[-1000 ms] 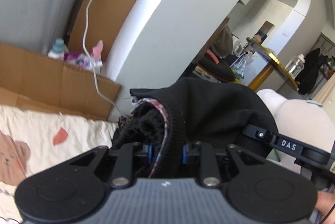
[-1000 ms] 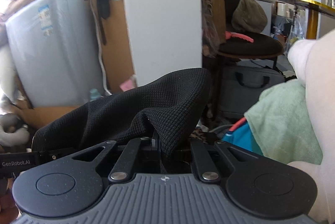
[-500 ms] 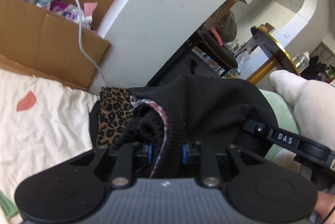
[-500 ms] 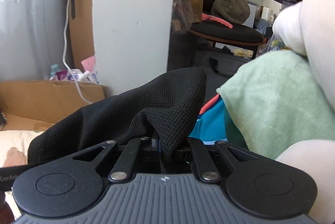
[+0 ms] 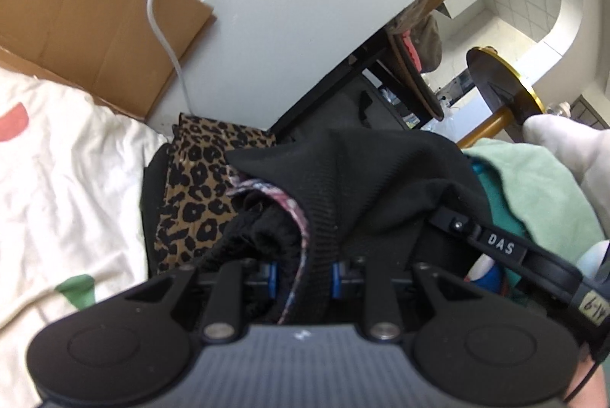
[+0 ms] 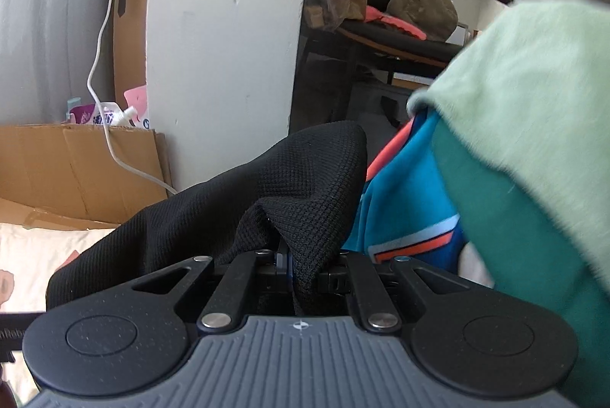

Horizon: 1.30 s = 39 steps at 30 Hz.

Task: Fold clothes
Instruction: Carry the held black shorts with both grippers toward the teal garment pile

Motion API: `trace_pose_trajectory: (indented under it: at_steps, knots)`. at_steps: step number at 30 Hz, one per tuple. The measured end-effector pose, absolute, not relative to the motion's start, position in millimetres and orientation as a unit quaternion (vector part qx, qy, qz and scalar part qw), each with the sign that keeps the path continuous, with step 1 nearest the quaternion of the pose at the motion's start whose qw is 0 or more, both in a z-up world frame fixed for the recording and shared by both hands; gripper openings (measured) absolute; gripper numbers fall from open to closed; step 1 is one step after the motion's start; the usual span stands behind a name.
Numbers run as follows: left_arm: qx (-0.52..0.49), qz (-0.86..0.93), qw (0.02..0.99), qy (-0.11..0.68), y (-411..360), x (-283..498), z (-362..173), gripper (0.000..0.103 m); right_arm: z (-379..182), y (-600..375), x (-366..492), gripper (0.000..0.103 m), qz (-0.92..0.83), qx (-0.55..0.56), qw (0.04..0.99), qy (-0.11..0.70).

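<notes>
One white sheet [image 5: 65,179], soft and creased, with a red and a green patch, is seen at the left. Behind it one brown cardboard flap [image 5: 87,8] stands, stiff and flat, and one thin white cable [image 5: 160,27] hangs down across it. One folded leopard-print cloth [image 5: 194,175] lies at the sheet's far edge, just left of the black garment [image 5: 381,179].

Two grippers are counted, both clamped on that one black garment. The left gripper [image 5: 303,272] is closed on a bunched edge where ribbed black knit and a pink-patterned inner trim meet; the fabric rises ahead of it in a rounded hump. The right gripper [image 6: 301,269] is closed on a fold of the same garment, seen there as a fine waffle-textured knit peaking above the fingers and stretching away to the left.

At the right one fuzzy mint towel [image 6: 526,84] lies over one smooth blue cloth [image 6: 400,202] with orange and pale stripes. One white wall [image 6: 225,46], flat and matt, stands behind.
</notes>
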State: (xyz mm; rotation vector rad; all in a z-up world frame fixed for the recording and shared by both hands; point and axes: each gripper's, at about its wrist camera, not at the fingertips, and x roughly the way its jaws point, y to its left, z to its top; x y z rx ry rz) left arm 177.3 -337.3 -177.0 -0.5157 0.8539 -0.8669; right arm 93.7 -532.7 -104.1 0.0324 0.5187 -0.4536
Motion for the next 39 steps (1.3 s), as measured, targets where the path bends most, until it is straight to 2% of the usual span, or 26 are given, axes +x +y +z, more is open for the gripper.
trace_pose_trajectory:
  at_steps: [14, 27, 39]
  knots:
    - [-0.186, -0.422, 0.795, 0.393, -351.1, 238.4, -200.2, 0.026, -132.8, -552.4, 151.1, 0.008, -0.178, -0.022, 0.947, 0.268]
    - [-0.155, -0.414, 0.807, 0.392, -371.1, 271.0, -206.5, 0.027, -166.0, -581.2, 196.1, 0.008, -0.179, 0.008, 0.94, 0.291]
    - [-0.173, -0.391, 0.817, 0.386, -375.2, 286.3, -219.4, 0.027, -183.8, -596.3, 224.4, 0.008, -0.163, 0.029, 0.944, 0.286]
